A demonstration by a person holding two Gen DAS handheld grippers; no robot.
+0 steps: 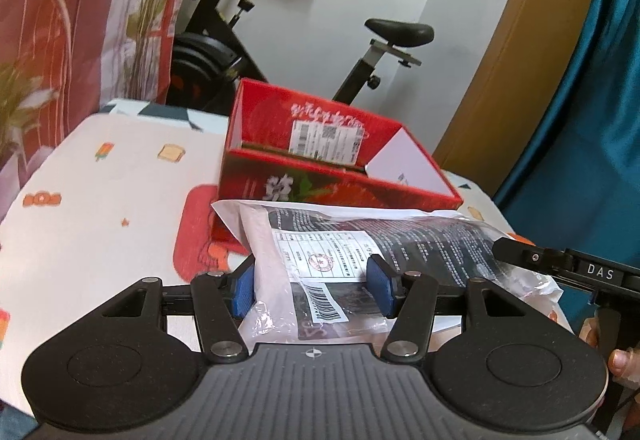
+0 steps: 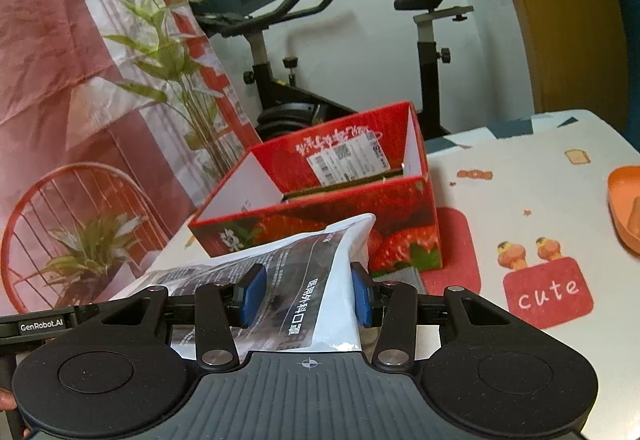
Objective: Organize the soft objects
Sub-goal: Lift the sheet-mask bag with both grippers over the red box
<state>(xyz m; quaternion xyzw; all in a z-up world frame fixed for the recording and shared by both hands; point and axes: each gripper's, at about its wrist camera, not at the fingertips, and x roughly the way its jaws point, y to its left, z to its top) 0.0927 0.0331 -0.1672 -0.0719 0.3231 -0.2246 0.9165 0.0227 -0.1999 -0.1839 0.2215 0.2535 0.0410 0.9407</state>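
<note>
You hold the soft clear-plastic packet of masks [image 1: 360, 260] clenched at both ends, left gripper [image 1: 312, 290] and right gripper [image 2: 306, 294] jaws pinching it, just before the open red strawberry-print cardboard box [image 1: 328, 175], likely its destination.

r claw [image 2: 306, 294] gripping bag [image 2: 320, 280] | red box [image 2: 320, 215] just behind

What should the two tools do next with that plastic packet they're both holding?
Probably carry the soft clear-plastic packet forward and over the open red strawberry-print cardboard box. The left tool and right tool each clamp one end of it, it appears lifted above the table, and the box sits just behind it.
</note>
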